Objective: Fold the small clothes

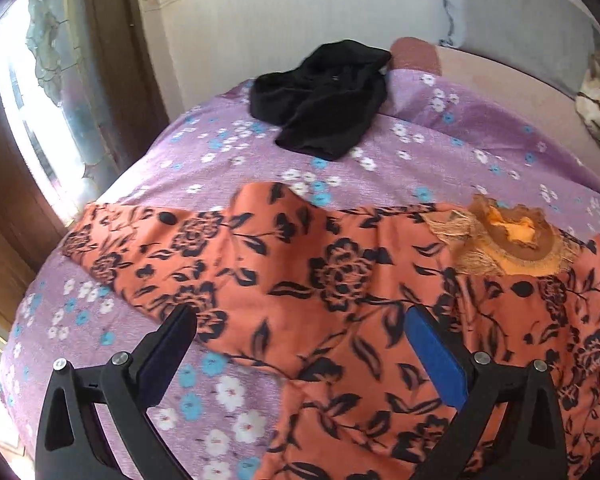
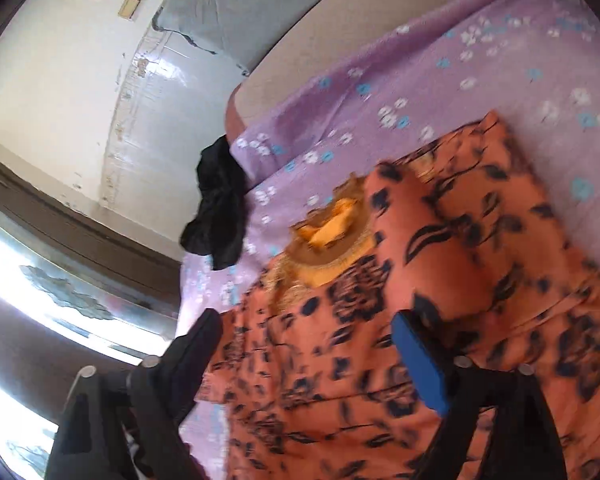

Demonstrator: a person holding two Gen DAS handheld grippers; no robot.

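Note:
An orange garment with black flowers [image 1: 300, 280] lies spread on the purple flowered bedsheet [image 1: 220, 152]. Its lace neckline [image 1: 512, 240] is at the right. One sleeve reaches left, and a fold stands up near the middle. My left gripper [image 1: 300, 332] is open and empty, just above the garment's lower left part. In the right wrist view the same garment [image 2: 440, 280] fills the lower right, its neckline [image 2: 332, 240] in the middle. My right gripper [image 2: 304, 340] is open and empty over the garment, below the neckline.
A black garment [image 1: 324, 100] lies crumpled at the bed's far edge; it also shows in the right wrist view [image 2: 220, 208]. A grey pillow [image 2: 236, 4] leans at the head of the bed. A white wall and a bright window [image 1: 32, 100] stand beyond the bed.

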